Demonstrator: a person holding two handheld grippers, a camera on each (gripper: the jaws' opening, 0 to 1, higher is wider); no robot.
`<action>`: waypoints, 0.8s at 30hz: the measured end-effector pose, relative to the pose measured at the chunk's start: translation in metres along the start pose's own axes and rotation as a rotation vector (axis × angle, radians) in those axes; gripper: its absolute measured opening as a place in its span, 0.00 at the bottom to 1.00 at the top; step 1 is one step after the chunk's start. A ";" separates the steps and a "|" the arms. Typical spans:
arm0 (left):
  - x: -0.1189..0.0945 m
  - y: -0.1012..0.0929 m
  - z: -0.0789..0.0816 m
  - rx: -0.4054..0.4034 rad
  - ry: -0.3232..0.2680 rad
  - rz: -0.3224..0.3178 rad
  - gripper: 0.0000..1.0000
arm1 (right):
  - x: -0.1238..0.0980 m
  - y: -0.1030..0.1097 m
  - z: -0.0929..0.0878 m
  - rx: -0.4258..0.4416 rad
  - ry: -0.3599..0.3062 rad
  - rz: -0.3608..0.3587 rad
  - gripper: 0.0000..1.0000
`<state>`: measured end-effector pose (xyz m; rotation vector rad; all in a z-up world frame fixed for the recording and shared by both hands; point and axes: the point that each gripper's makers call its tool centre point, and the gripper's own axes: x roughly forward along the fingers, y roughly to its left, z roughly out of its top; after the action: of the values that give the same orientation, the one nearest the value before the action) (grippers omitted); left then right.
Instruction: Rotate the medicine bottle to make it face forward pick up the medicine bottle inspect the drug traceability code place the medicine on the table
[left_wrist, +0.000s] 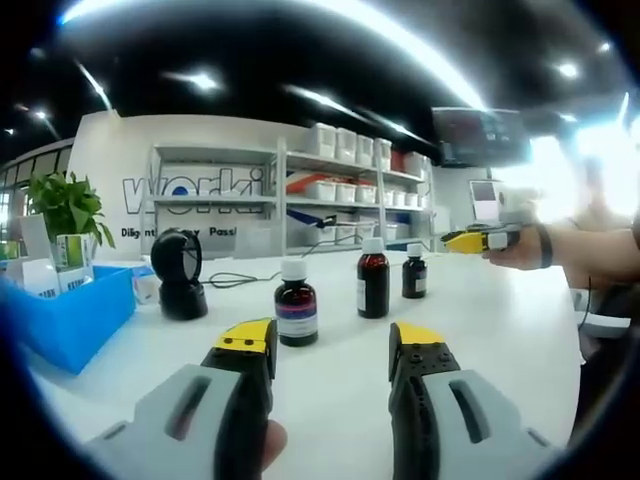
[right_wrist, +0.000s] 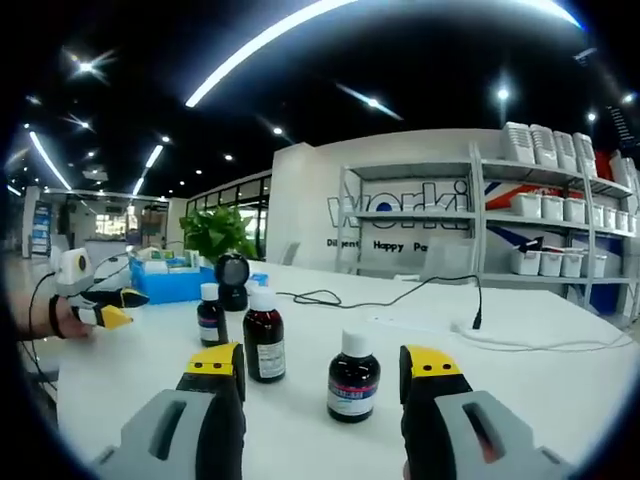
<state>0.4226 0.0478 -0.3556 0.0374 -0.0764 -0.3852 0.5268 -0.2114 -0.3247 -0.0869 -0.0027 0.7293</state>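
Three dark brown medicine bottles with white caps stand upright on the white table (left_wrist: 330, 410). In the left gripper view the squat one (left_wrist: 296, 303) is nearest, just beyond my left gripper (left_wrist: 330, 342), whose jaws stand open and hold nothing. A taller bottle (left_wrist: 373, 280) and a small one (left_wrist: 414, 272) stand further right. My right gripper (left_wrist: 478, 240), in a person's hand, hovers beyond them. In the right gripper view the squat bottle (right_wrist: 352, 377) sits between and just past the open jaws of my right gripper (right_wrist: 323, 362). The tall bottle (right_wrist: 264, 335) and the small one (right_wrist: 210, 315) are to its left.
A blue bin (left_wrist: 70, 315) with small boxes and a potted plant (left_wrist: 65, 208) sit at the left. A black round stand (left_wrist: 178, 275) is near the bottles. A black cable (right_wrist: 380, 298) and power strip (right_wrist: 420, 322) lie behind. Shelves (left_wrist: 340, 190) line the wall. My left gripper (right_wrist: 105, 305) rests at the table's left.
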 end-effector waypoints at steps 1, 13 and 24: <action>0.000 -0.001 0.001 0.008 -0.005 -0.007 0.34 | -0.003 0.000 0.001 -0.030 -0.006 0.011 0.62; -0.001 0.006 0.010 0.027 -0.041 0.025 0.47 | -0.043 0.003 -0.017 -0.010 -0.030 0.057 0.64; 0.001 0.002 0.009 -0.008 -0.039 0.001 0.40 | -0.069 0.005 -0.030 0.030 -0.050 0.090 0.61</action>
<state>0.4235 0.0493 -0.3464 0.0225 -0.1131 -0.3849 0.4729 -0.2565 -0.3533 -0.0407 -0.0354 0.8216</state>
